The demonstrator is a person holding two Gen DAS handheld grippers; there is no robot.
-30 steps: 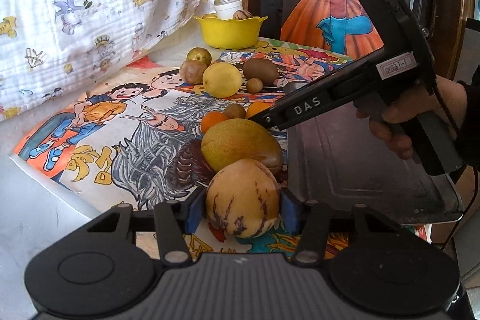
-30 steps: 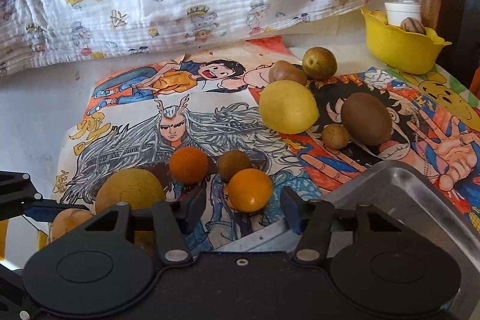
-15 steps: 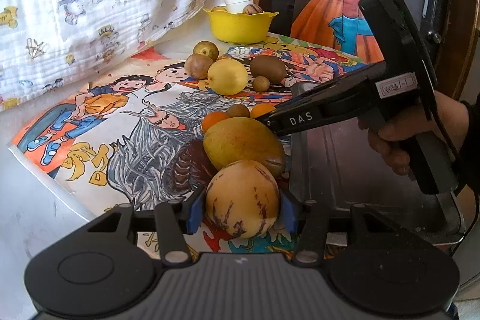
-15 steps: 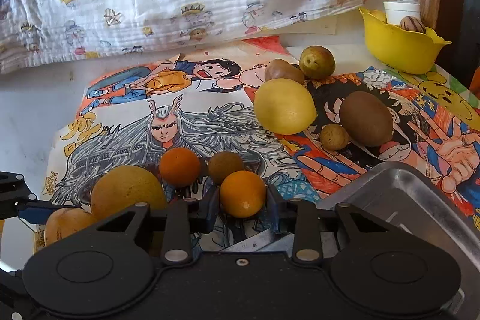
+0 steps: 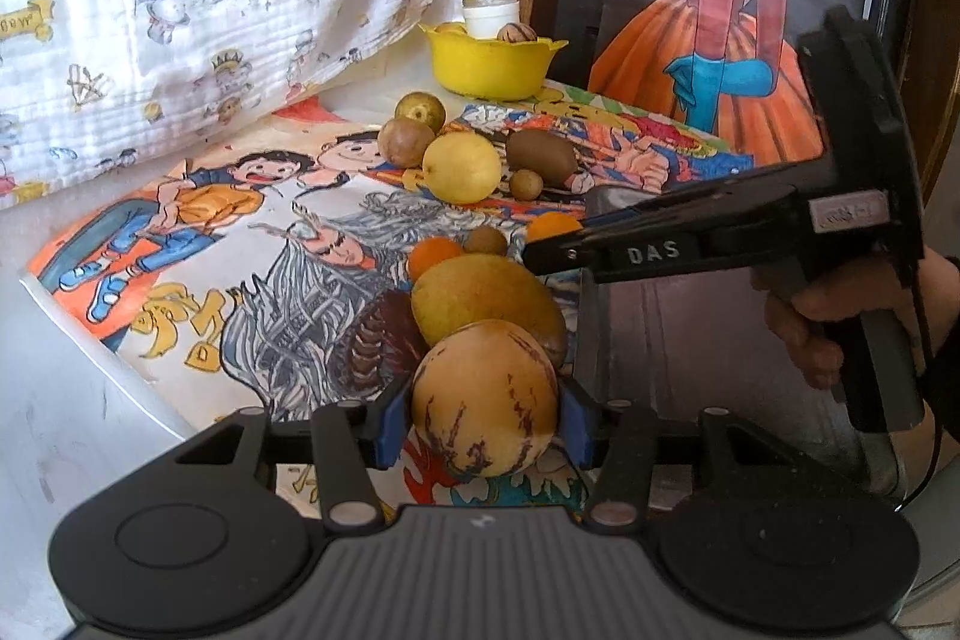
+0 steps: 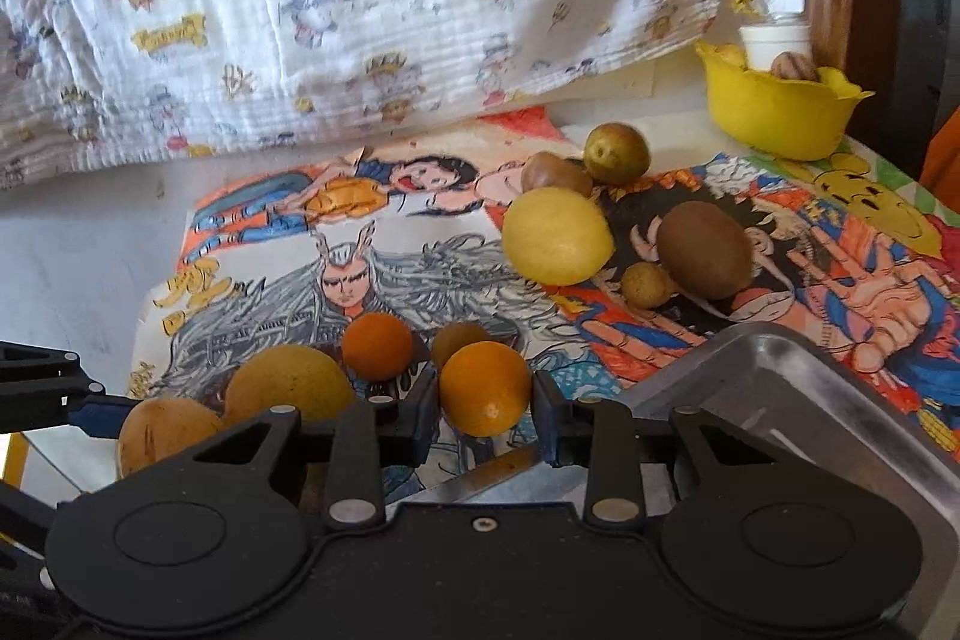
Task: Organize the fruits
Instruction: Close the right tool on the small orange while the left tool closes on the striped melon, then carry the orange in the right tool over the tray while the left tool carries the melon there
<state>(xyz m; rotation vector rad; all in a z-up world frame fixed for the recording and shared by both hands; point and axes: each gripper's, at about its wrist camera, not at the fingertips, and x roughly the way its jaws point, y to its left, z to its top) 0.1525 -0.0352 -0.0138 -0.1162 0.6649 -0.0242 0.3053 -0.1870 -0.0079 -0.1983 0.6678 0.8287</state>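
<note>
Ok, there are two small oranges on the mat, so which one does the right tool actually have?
The small orange clamped between the right tool, by the metal tray corner. The other orange sits free on the mat, farther left beside the mango.

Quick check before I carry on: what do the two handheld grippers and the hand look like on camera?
Both grippers, left and right, are matte black plastic with round hubs, silver pivot rivets and blue-padded jaws. The right one has a pistol handle, white "DAS" lettering, a small label and a thin black cable. The hand holding it shows a dark sleeve.
</note>
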